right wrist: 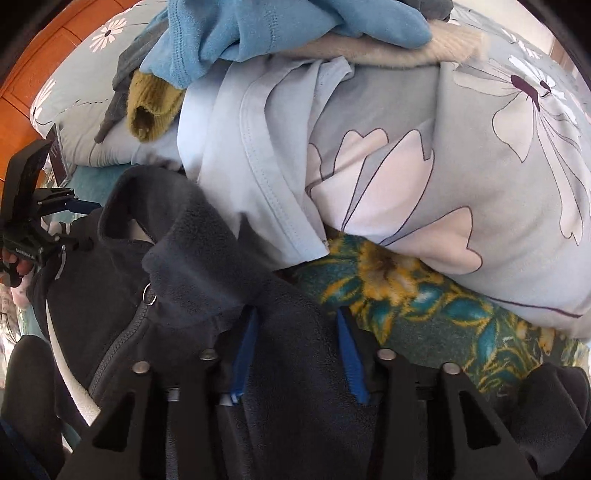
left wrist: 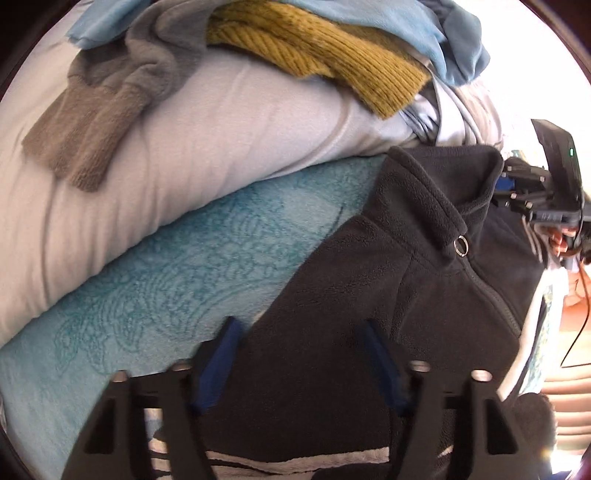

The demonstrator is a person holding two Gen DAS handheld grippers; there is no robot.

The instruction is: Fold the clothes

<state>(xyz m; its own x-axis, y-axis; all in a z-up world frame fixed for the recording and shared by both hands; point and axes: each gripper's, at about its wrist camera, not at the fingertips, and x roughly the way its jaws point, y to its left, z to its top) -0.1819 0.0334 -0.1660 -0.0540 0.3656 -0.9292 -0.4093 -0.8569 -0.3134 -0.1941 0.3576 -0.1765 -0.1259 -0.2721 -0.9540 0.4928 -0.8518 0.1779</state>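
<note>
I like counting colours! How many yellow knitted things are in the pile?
1. A mustard yellow sweater lies on top of the pile behind the dark fleece jacket, partly under a blue garment. More could be buried underneath.

The fleece jacket (left wrist: 388,280) lies on the blanket (left wrist: 166,288), collar toward the pillow (left wrist: 184,147). The pillow lies behind the blanket. A pile of clothes (left wrist: 295,40) rests on the pillow. A shirt (right wrist: 251,147) hangs from the pile toward the jacket.
</note>
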